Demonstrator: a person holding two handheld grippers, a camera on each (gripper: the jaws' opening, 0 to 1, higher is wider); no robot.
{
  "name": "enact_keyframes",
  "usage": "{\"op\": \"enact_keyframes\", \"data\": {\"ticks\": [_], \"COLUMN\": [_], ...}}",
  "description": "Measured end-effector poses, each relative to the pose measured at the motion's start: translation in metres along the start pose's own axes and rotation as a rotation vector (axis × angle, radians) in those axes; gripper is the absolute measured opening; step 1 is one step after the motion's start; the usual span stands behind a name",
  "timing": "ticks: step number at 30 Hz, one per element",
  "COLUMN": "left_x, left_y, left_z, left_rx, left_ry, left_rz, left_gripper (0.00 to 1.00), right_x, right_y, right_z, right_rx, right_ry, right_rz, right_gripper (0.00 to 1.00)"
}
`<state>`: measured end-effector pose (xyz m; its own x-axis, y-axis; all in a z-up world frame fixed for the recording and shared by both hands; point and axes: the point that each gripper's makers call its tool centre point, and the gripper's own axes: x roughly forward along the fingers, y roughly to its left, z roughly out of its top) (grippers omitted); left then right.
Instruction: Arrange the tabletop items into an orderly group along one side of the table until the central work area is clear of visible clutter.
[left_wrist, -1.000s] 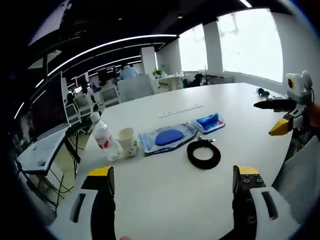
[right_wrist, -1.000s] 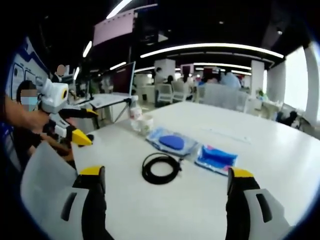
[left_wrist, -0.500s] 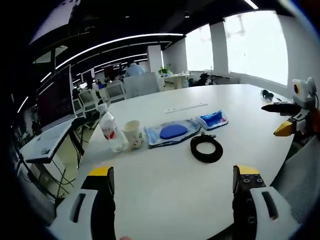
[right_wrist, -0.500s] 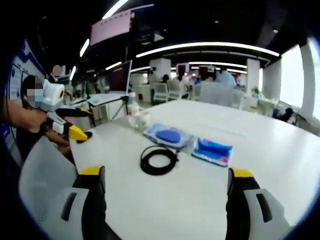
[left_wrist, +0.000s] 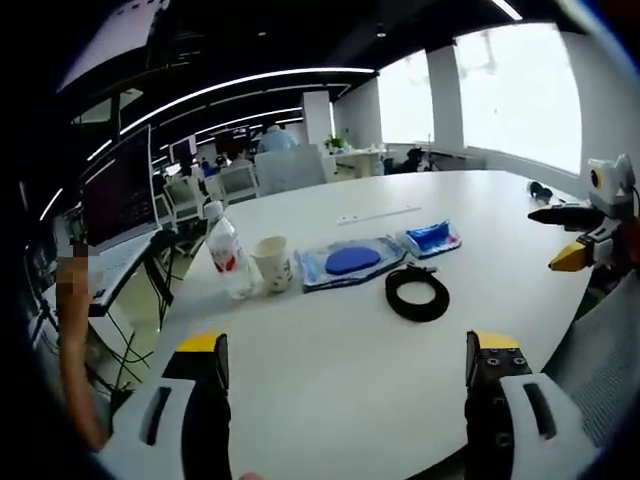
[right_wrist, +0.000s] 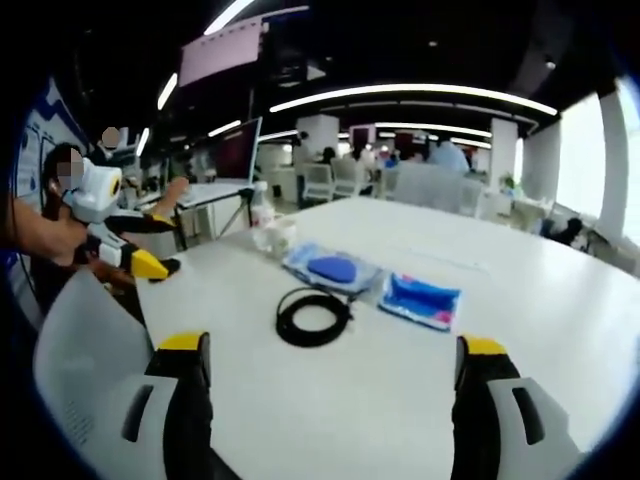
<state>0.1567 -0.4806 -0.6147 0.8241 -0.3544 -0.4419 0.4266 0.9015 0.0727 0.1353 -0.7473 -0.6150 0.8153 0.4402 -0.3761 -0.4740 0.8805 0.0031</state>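
Left gripper (left_wrist: 345, 370): my 2 jaws stand wide apart and hold nothing; black bodies with yellow tips, above the near part of the table.
Right gripper (right_wrist: 330, 370): my jaws here also stand wide apart, with nothing between them. In the left gripper view it is at the right edge of the table (left_wrist: 575, 245).
Table (left_wrist: 330, 380): white, smooth, matte, with a rounded edge; large bare area just in front of both grippers.
Cable (left_wrist: 417, 294): black, coiled in a flat ring, matte; it lies alone, nearest to my jaws, apart from the other things.
Clear pouch (left_wrist: 347, 263): flat transparent plastic with a blue oval thing inside; just behind the cable.
Blue packet (left_wrist: 430, 238): small, soft, shiny blue wrapper; beside the pouch, toward the window side.
Paper cup (left_wrist: 272, 264): white, upright, with a small print; just beside the pouch.
Bottle (left_wrist: 228, 258): clear plastic, red label, white cap, upright; next to the cup, near the table edge.
Chair (right_wrist: 85, 360): grey plastic back, at the near edge of the table.
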Motion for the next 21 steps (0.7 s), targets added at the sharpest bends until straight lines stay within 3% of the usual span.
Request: {"op": "enact_keyframes", "data": {"ticks": [21], "left_x": [-0.001], "left_y": [-0.002], "left_z": [0.000], "left_rx": [-0.005], "left_ry": [0.000], "left_rz": [-0.001], "left_gripper": [0.98], "right_x": [-0.004], "right_y": [-0.012], "right_z": [-0.003], "right_rx": [0.022], "right_ry": [0.006], "right_rz": [-0.027], "right_gripper": [0.99]}}
